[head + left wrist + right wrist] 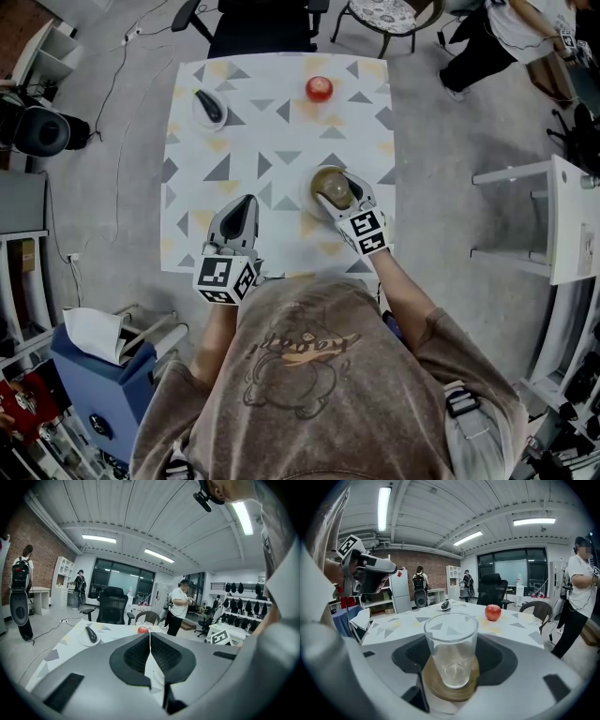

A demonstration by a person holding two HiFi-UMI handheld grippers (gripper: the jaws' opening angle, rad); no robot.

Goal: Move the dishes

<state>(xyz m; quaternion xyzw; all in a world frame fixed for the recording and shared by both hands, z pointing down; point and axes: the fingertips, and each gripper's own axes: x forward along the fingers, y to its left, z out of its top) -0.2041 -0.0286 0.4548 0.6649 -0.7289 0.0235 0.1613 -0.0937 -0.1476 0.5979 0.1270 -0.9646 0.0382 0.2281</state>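
R gripper point(337, 185) jaws apart around a glass; L gripper point(245, 202) clenched on nothing.

In the right gripper view the clear glass point(451, 644) stands upright btw the two dark pads point(410, 656), on a round wooden coaster point(450, 693). The pads are just beside the glass sides and no press is seen, so it is not grasped. In the left gripper view the L jaws meet w/ only a thin slit, nothing inside. In the head view the glass & coaster are at center-right of the patterned table point(281, 122). The L gripper is to their lower left, over the table's lower-left part. Farther out, near the table's top edge, is a red apple point(319, 88). At upper left is a small white plate point(195, 117) w/ a dark oblong thing point(210, 107) on it.
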